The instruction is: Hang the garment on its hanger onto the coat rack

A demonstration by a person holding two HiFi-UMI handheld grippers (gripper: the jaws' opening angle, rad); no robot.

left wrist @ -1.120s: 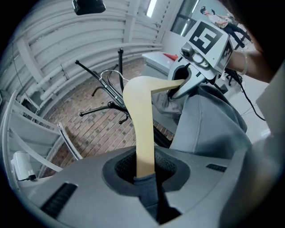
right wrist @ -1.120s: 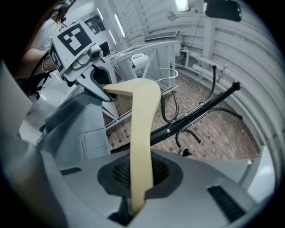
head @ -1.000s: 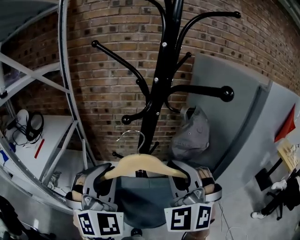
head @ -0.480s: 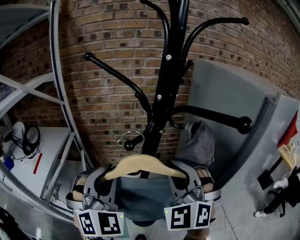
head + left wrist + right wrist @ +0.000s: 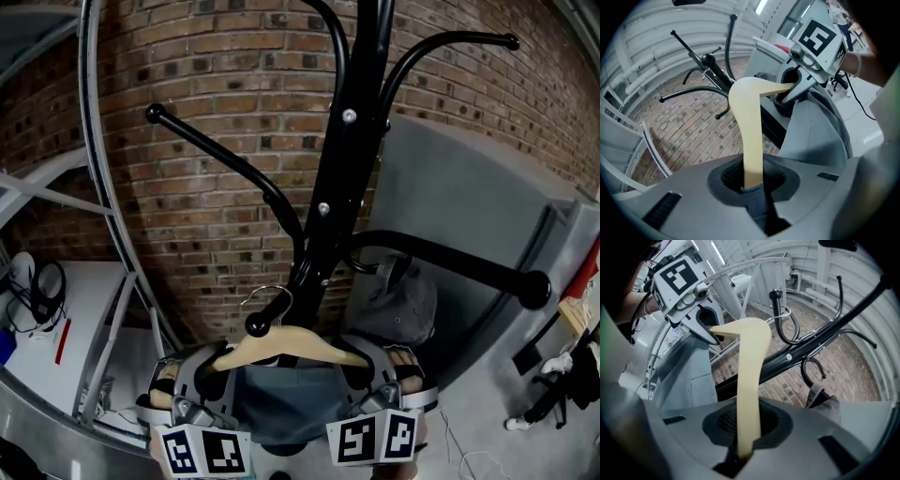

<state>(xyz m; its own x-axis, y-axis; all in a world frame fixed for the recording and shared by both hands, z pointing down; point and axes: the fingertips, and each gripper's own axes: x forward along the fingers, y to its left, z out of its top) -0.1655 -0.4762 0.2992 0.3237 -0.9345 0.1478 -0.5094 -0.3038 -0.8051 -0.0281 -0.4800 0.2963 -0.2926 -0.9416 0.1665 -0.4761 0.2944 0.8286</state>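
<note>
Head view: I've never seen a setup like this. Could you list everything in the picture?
coat rack: one, black, centre
hanger: one, pale wood, metal hook, low centre, near a rack knob
garment: one, grey-blue, under the hanger
brick wall: one, reddish-brown, behind
cloth bundle: one, grey, right of the rack
panel: one, grey, right
metal frame: one, silver, left
left hand-held gripper: one, grey, bottom left, shut on hanger
right hand-held gripper: one, grey, bottom right, shut on hanger

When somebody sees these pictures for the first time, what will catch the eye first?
A black coat rack rises in the middle, before a brick wall. Below it, a pale wooden hanger carrying a grey garment is gripped at its two ends by the left hand-held gripper and the right hand-held gripper, its metal hook near a low arm's knob.
</note>
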